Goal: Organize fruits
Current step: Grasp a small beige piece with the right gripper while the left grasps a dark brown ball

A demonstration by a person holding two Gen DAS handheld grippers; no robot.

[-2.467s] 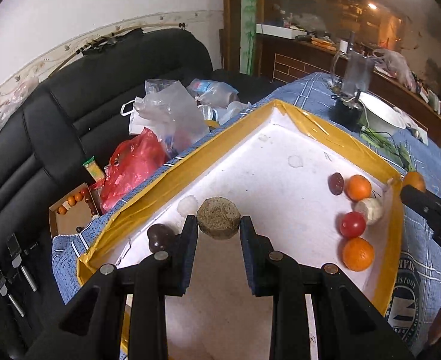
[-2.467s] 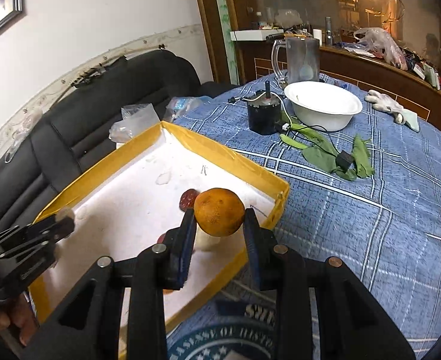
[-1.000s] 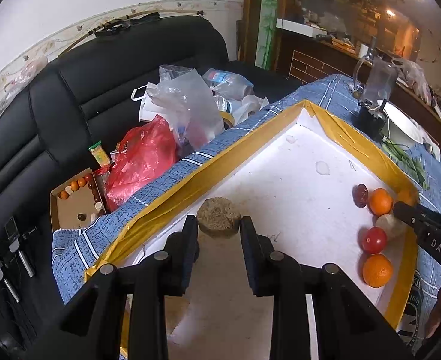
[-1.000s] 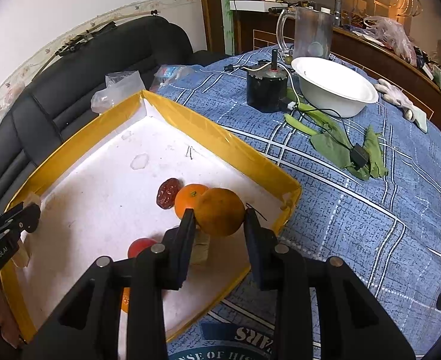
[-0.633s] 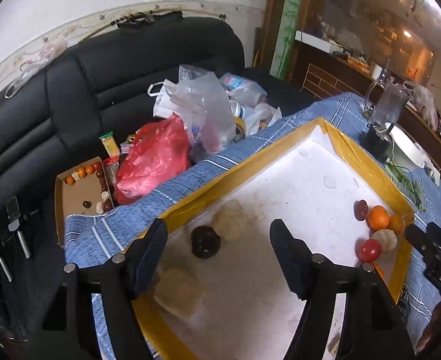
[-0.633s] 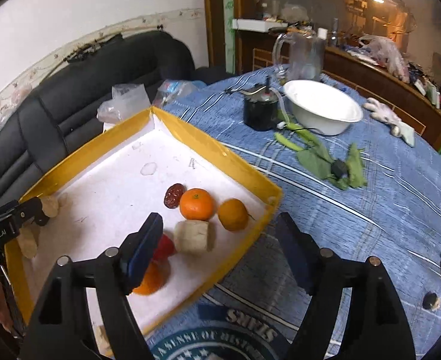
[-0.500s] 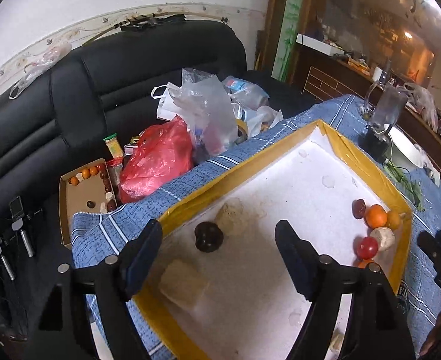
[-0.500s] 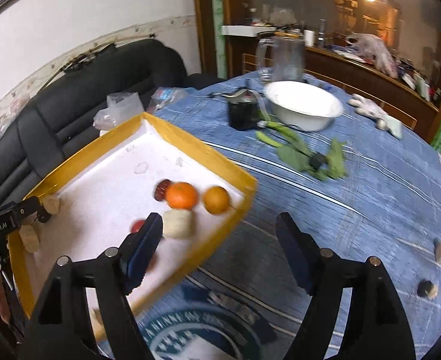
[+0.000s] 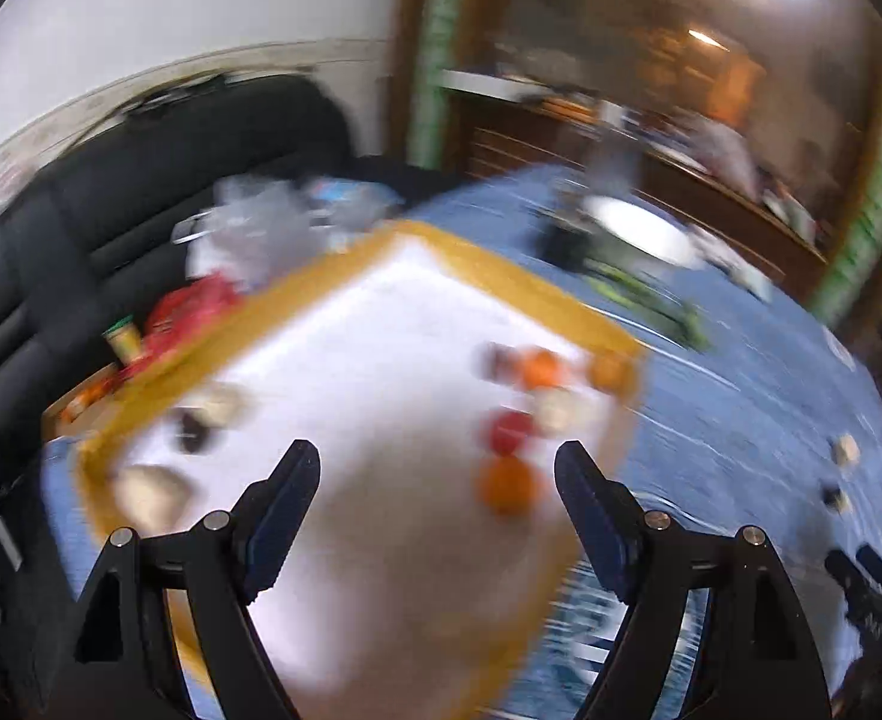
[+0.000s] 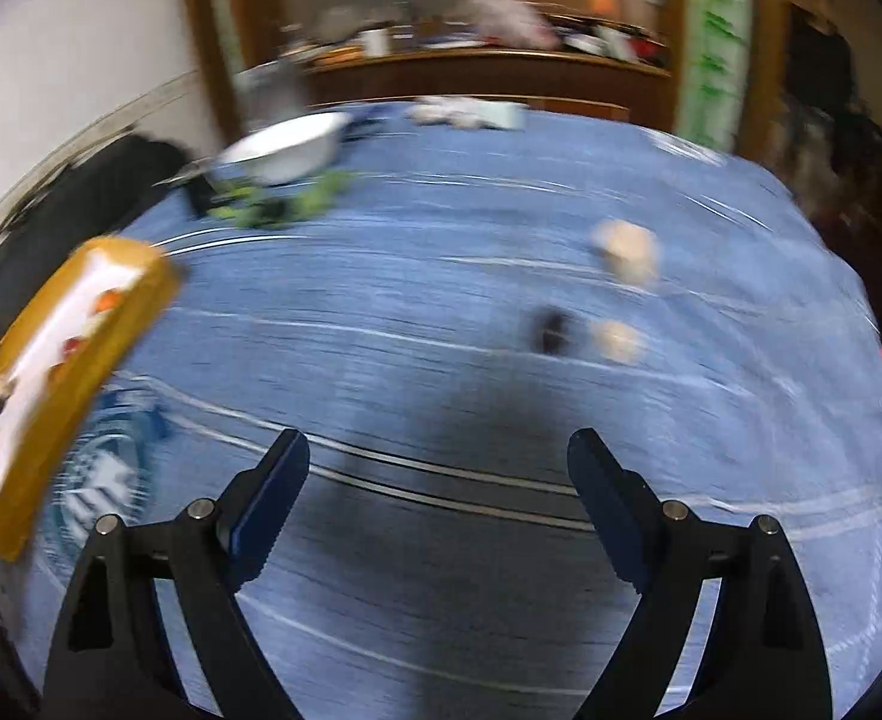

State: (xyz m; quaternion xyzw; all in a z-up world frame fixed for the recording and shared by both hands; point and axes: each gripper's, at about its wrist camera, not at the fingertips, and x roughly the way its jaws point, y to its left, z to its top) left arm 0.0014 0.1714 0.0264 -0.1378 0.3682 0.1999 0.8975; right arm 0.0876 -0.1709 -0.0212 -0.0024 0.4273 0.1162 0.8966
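Note:
Both views are motion-blurred. The yellow-rimmed white tray (image 9: 501, 276) holds oranges (image 9: 508, 487), a red fruit (image 9: 510, 429), a pale lump (image 9: 558, 408) and a dark fruit (image 9: 192, 429) on its left side. My left gripper (image 9: 438, 465) hangs open above the tray's middle, nothing between its fingers. In the right wrist view my right gripper (image 10: 438, 459) is open over the blue cloth. Ahead of it lie a small dark piece (image 10: 552, 327) and two pale pieces (image 10: 627, 249). The tray (image 10: 141, 273) sits at far left.
A white bowl (image 10: 282, 147) and green leaves (image 10: 285, 201) lie at the table's far side. A black sofa (image 9: 111, 180) with plastic bags (image 9: 255, 228) stands left of the table. A wooden sideboard (image 10: 489, 75) runs behind. Blue tablecloth (image 10: 441, 570) spreads under the right gripper.
Both cameras swung right. The left gripper now faces the tray's middle; the right gripper turned away from the tray toward loose pieces on the cloth. Both stay open.

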